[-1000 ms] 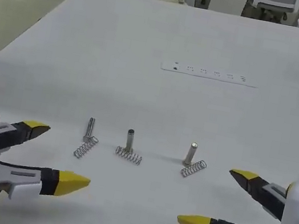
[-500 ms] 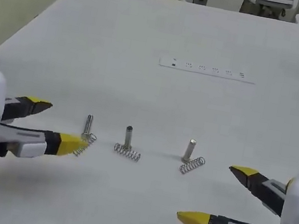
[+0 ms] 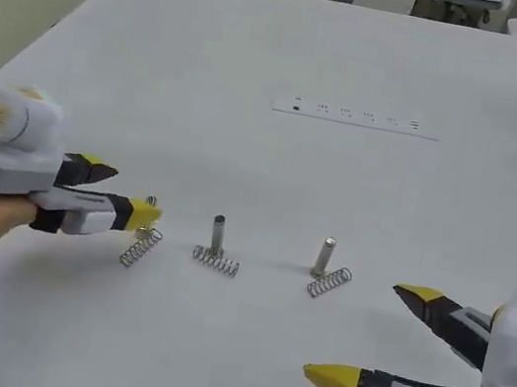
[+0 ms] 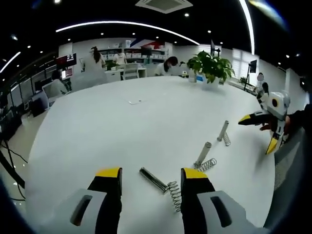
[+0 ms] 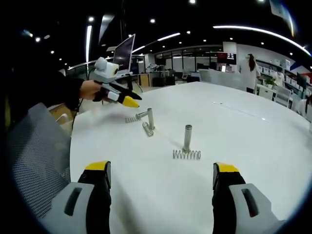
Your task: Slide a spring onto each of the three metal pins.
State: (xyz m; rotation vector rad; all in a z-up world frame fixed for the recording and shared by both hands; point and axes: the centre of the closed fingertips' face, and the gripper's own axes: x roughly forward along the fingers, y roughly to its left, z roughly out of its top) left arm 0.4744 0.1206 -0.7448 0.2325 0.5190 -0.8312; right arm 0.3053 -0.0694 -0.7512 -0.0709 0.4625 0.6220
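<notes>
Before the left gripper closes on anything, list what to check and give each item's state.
1. Left gripper open: ok, its jaws stand apart.
2. Left pin between those jaws: ok in the left gripper view.
3. Left spring free to grasp: ok, it lies on the table beside that pin, close to one jaw.
4. Left pin upright: cannot tell, a gripper tip partly covers it in the head view.
5. Middle pin and right pin upright: ok, with the middle spring and right spring lying at their bases.
6. Right gripper clear of the work: ok, open and apart from the right spring.
</notes>
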